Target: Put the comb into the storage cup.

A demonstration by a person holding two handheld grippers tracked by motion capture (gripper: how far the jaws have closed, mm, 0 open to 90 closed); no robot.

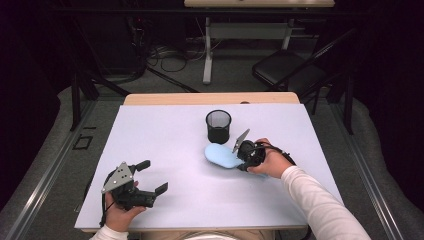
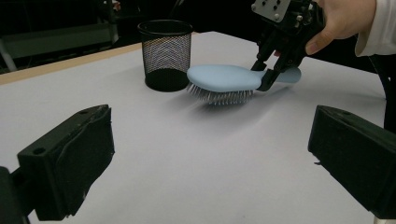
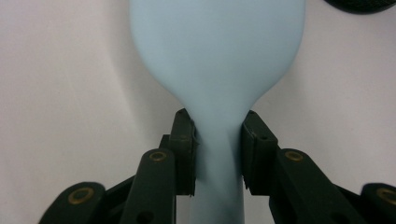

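Right claw (image 1: 246, 156), seen from the high view, is clamped on the handle of a light blue hairbrush (image 1: 222, 155) whose head lies just in front of a black mesh cup (image 1: 218, 126) on the white counter (image 1: 165, 140). Near the counter's front left corner the left claw (image 1: 152, 176) rests in the person's hand with its jaws spread apart and nothing between them.

From the left gripper view, its own two black jaws stand wide apart over bare counter (image 2: 196, 163). Beyond them the hairbrush (image 2: 224, 78) sits bristles down, its head just beside the mesh cup (image 2: 166, 53), while the right claw (image 2: 267, 74) pinches the neck of the handle from above.

Along the right gripper view, both pads press on the narrow blue handle (image 3: 219, 154) from either side, the brush head widening ahead over the counter (image 3: 70, 70).
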